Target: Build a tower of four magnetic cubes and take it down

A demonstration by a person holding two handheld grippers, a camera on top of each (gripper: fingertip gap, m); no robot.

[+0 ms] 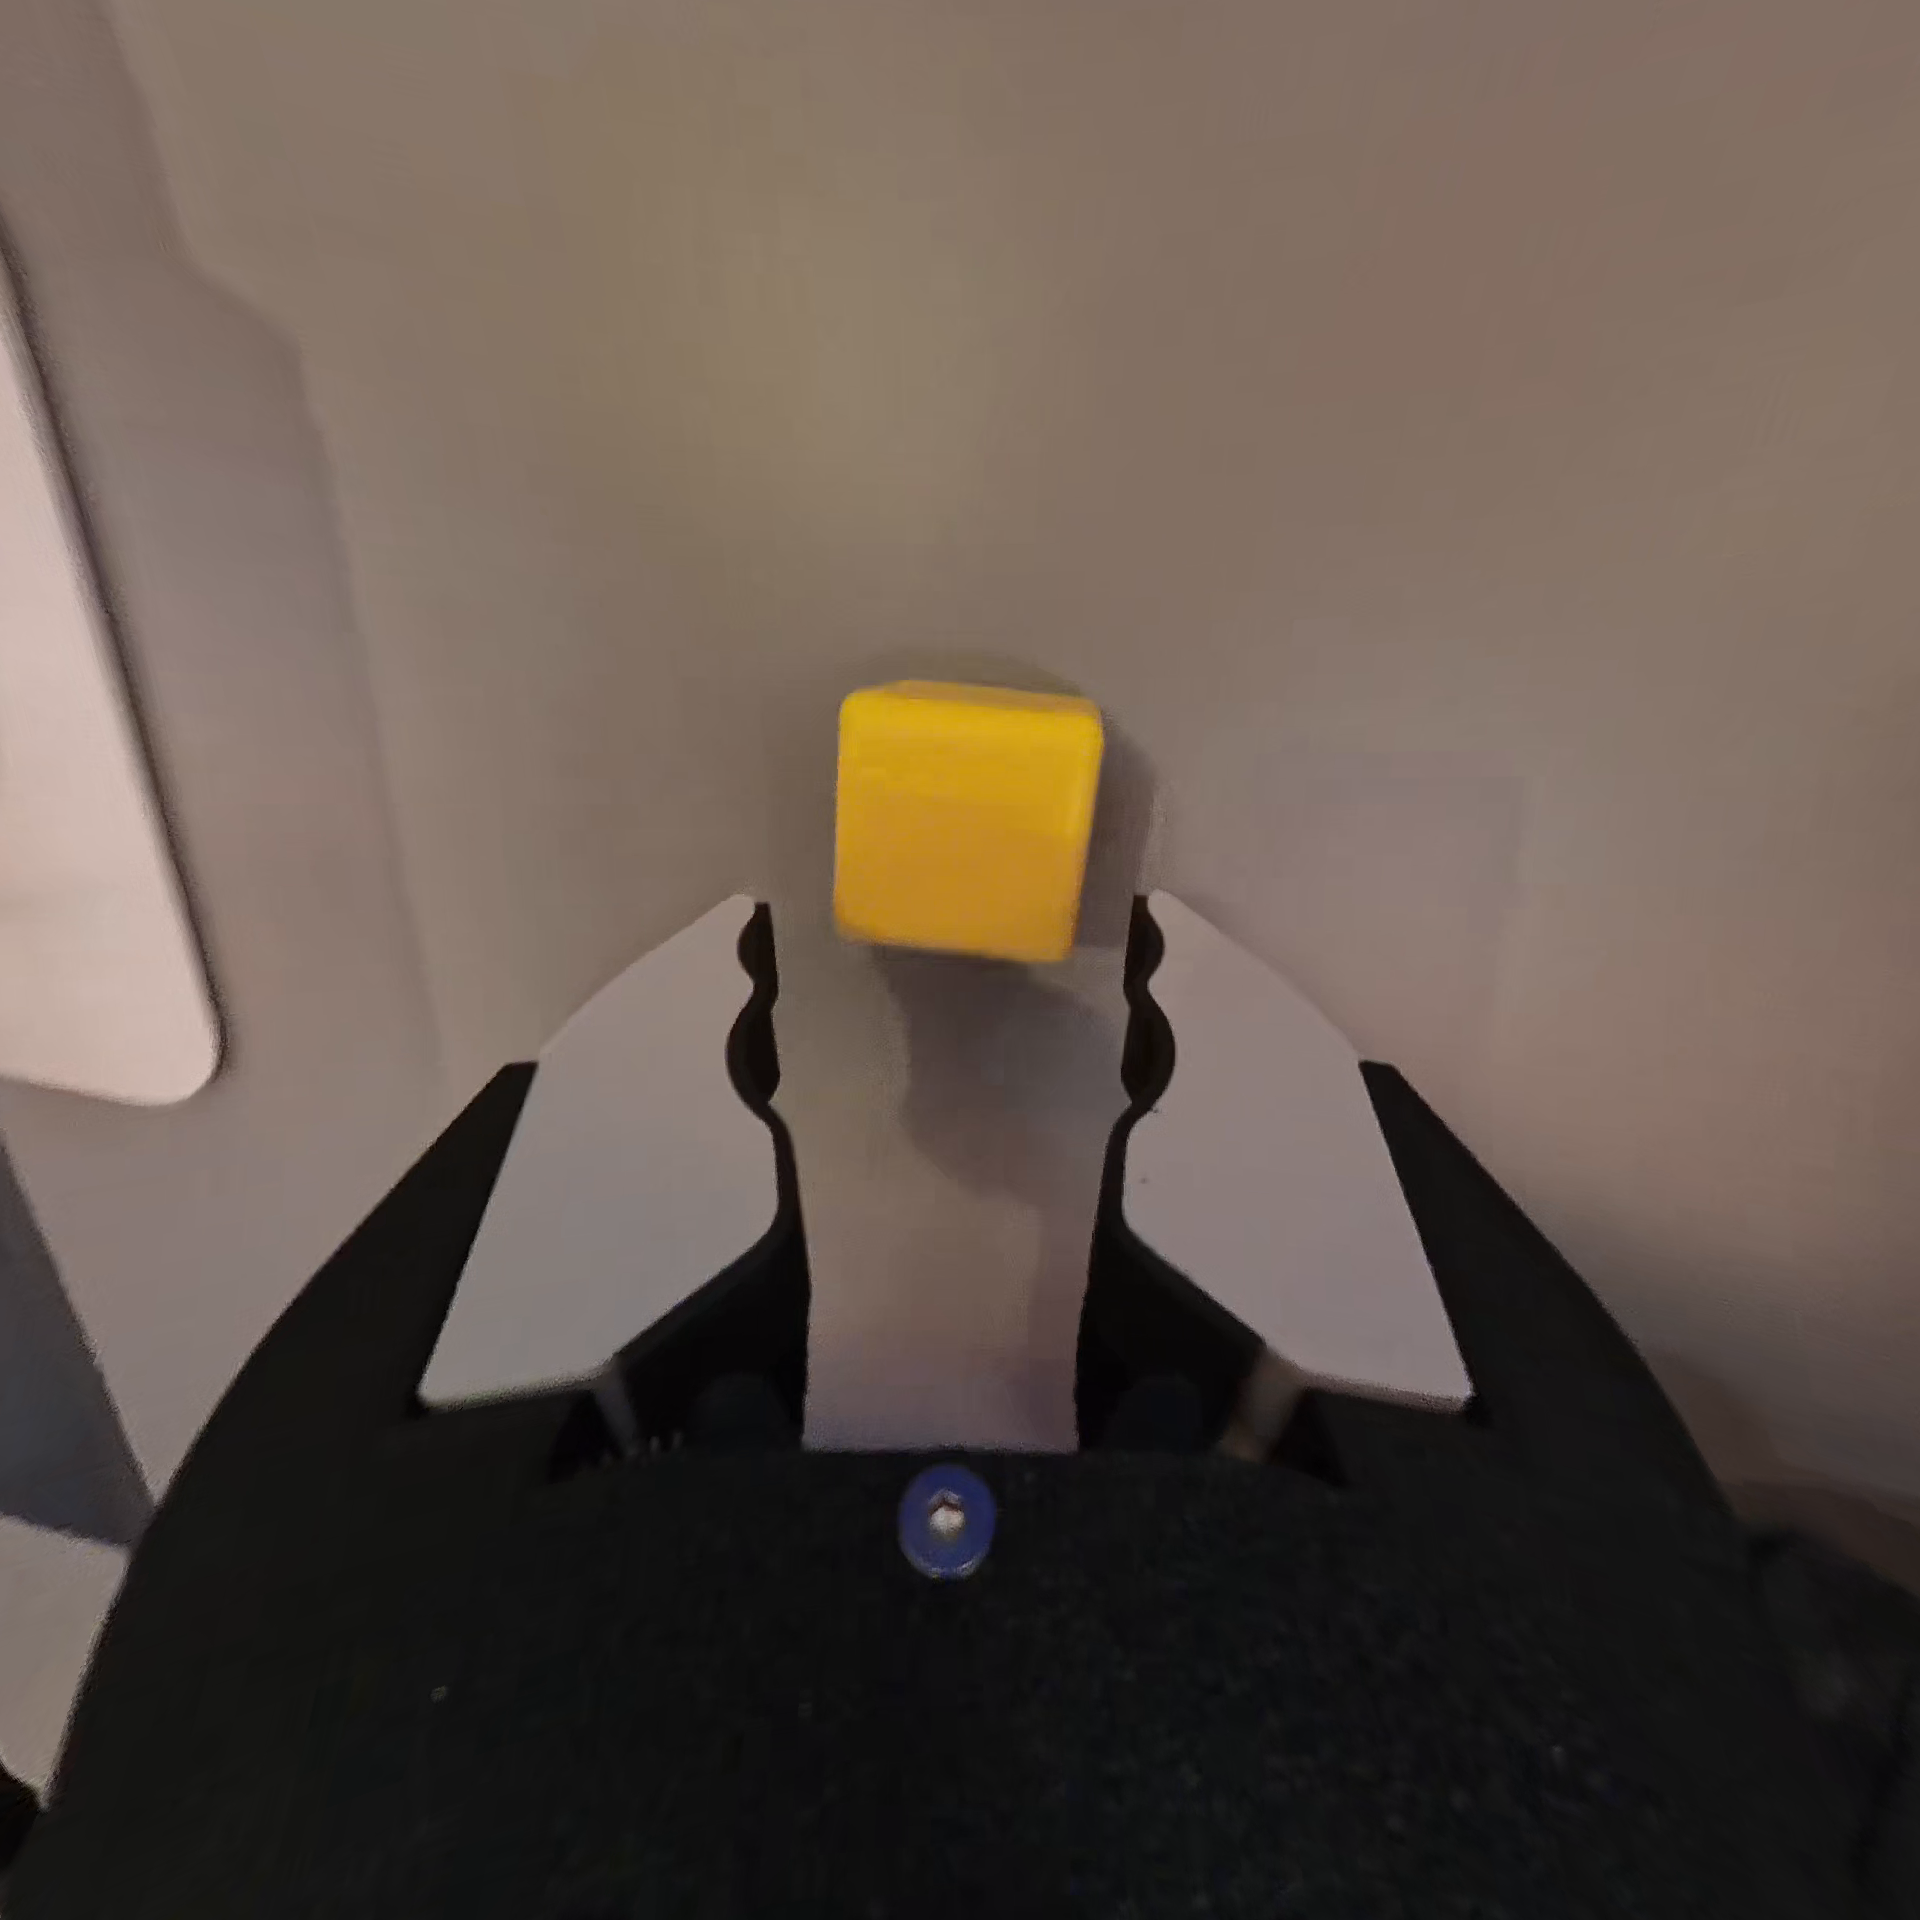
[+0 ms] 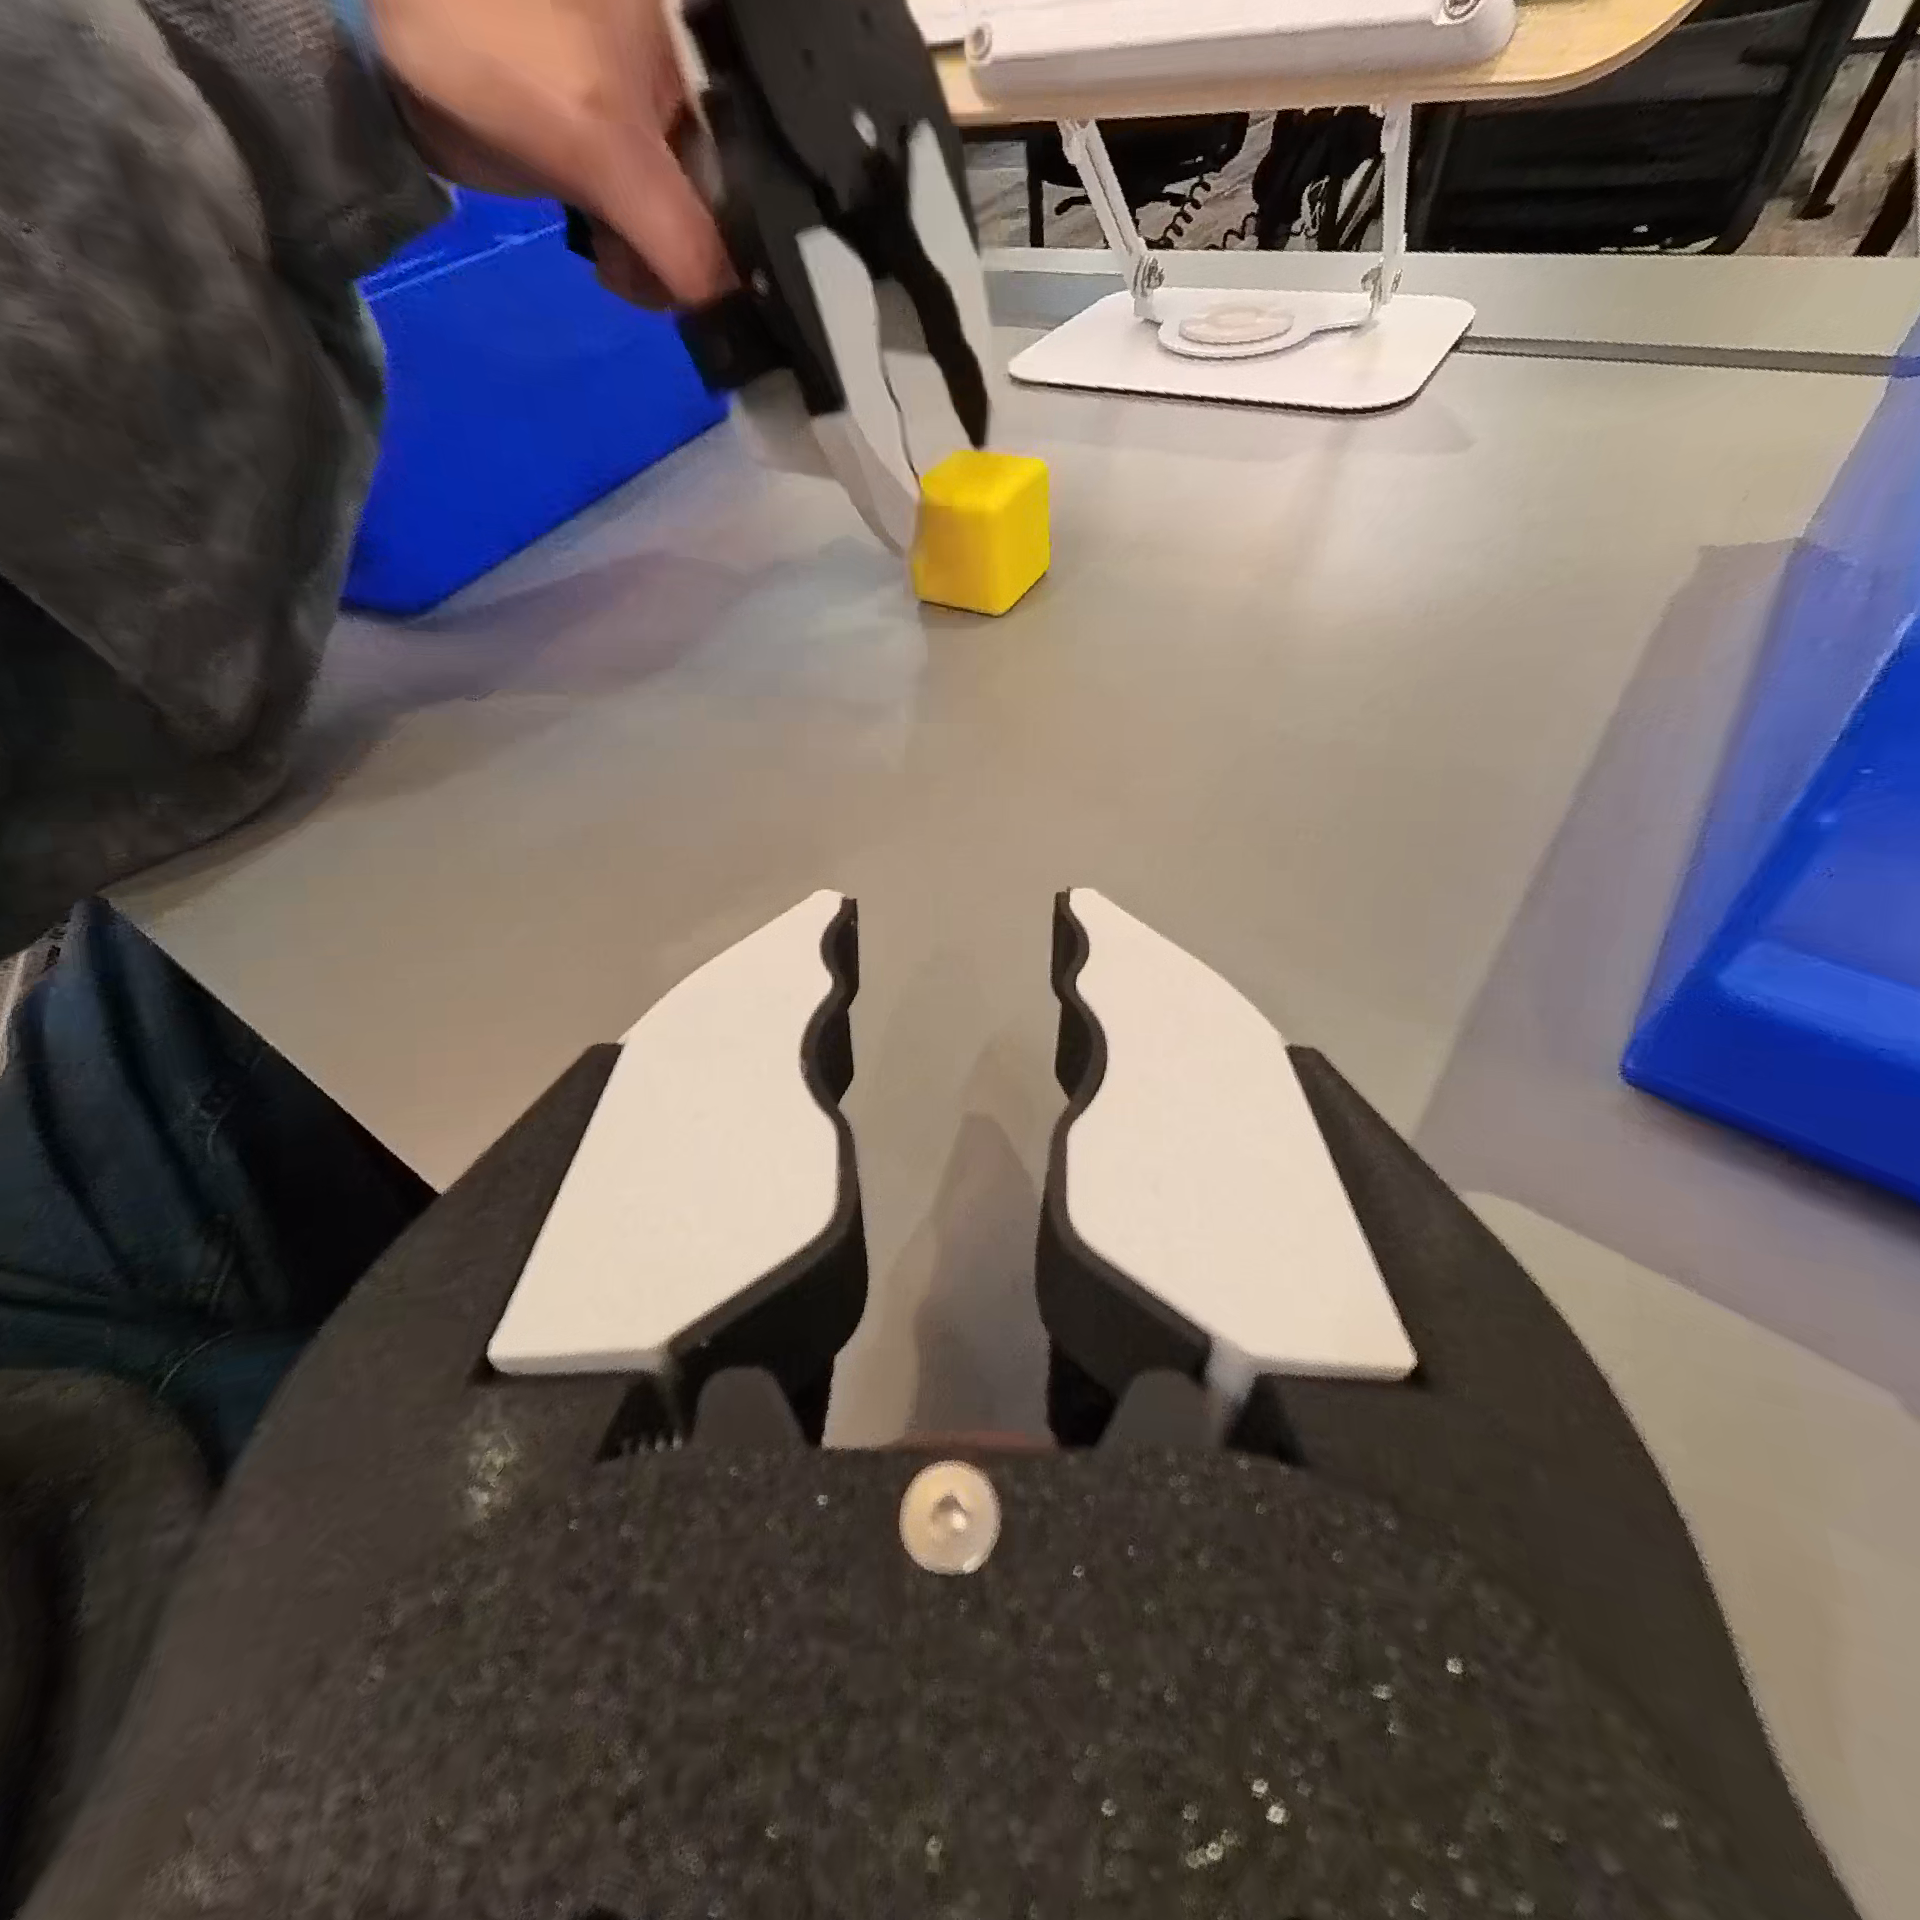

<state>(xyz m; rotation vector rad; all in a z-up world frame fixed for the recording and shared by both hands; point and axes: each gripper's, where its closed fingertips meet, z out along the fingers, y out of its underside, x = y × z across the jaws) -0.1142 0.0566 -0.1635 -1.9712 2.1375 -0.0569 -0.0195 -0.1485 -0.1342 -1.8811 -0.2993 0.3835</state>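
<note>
A small yellow plastic cube (image 1: 966,821) sits alone on the grey table (image 2: 1247,748). The left tongs (image 1: 951,914) hover spread, tips just short of the cube. The right tongs (image 2: 956,914), partly spread and empty, wait well back from the cube.

Blue bins (image 2: 1787,935), white stand (image 2: 1247,343), grey tbl (image 2: 1247,727)

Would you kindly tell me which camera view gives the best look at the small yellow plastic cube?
The left wrist view: the small yellow plastic cube sits large and central just beyond the open left gripper, though slightly blurred. The right wrist view shows it smaller and farther off on the grey table, with the left gripper's fingertips at its top.
</note>
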